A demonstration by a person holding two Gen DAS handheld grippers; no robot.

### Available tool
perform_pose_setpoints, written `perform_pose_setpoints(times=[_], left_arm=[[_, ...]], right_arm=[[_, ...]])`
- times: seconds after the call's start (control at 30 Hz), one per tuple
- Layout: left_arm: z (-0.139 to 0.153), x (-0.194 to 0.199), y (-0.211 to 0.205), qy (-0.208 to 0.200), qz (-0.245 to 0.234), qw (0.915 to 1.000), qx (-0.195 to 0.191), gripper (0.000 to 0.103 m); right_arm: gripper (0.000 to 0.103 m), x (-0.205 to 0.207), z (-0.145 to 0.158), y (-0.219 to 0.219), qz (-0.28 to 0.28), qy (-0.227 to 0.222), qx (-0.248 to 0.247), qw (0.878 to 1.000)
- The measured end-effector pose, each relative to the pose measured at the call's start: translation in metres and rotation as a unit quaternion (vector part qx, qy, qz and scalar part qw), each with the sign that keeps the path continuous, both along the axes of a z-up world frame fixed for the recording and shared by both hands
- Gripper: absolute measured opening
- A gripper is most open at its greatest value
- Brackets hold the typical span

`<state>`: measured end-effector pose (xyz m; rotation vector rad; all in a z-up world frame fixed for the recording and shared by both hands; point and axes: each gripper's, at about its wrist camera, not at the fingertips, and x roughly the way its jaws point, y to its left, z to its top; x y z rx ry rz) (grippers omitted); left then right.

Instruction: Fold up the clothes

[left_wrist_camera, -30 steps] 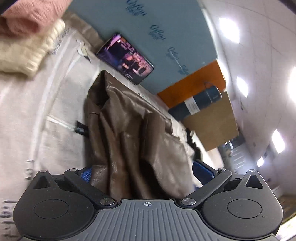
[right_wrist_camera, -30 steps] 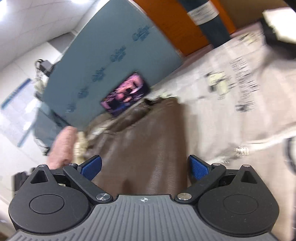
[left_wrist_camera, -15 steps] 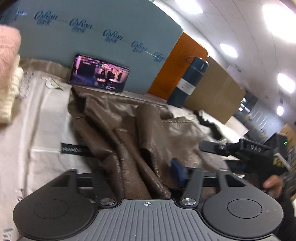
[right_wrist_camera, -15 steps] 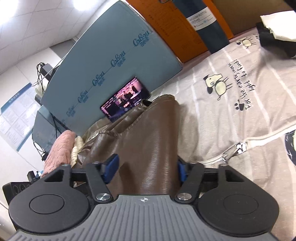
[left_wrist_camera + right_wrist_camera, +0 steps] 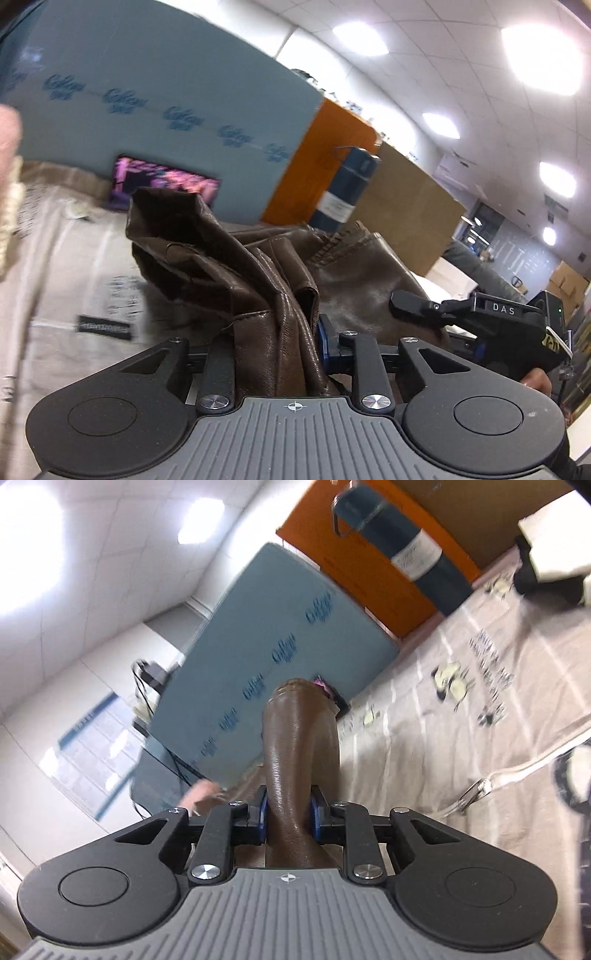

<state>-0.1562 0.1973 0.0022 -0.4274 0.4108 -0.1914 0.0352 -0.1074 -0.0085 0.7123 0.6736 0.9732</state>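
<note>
The left gripper (image 5: 275, 341) has its jaws clenched on a bunched fold of the brown leather jacket (image 5: 266, 280), which rises in crumpled ridges out of the jaws and spreads to the right over the printed sheet (image 5: 62, 266) covering the table. In the left wrist view the right gripper (image 5: 476, 308) shows at the right edge (its body marked "DAS"), reaching in at the jacket's right side, with part of the person's hand (image 5: 535, 378) below it.

From the right wrist view, the right gripper (image 5: 287, 818) is likewise clamped on the brown leather jacket (image 5: 299, 746): a smooth band of leather is pinched between the blue pads (image 5: 262, 814) and stretches away toward the far side of the table. The printed sheet (image 5: 461, 716), with its cartoon dogs and lettering, lies to the right.

At the far edge a blue foam board (image 5: 155, 96) leans upright, with a lit phone (image 5: 166, 181) propped against its foot. To its right stand an orange panel (image 5: 317, 162) and a dark blue flask (image 5: 347, 192). A pink and cream knit (image 5: 9, 177) shows at the left edge, blurred.
</note>
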Motion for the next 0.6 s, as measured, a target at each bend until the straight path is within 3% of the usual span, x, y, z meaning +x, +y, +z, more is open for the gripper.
perform_pose_setpoints(times=[0.17,0.33,0.6], left_arm=[[0.028,0.031,-0.041,-0.028,-0.037,0.9989,0.005,0.023],[0.047,0.091,-0.091,-0.055,-0.093,0.9941,0.015,0.023],[0.049,0.208,-0.161,-0.082,-0.149,0.9829,-0.07,0.023]], right_arm=[[0.02,0.002,0.018,-0.052,-0.045,-0.034,0.024,0.998],[0.02,0.017,0.034,-0.111,-0.123,-0.06,0.041,0.99],[0.02,0.064,0.043,-0.195,-0.26,-0.078,0.08,0.959]])
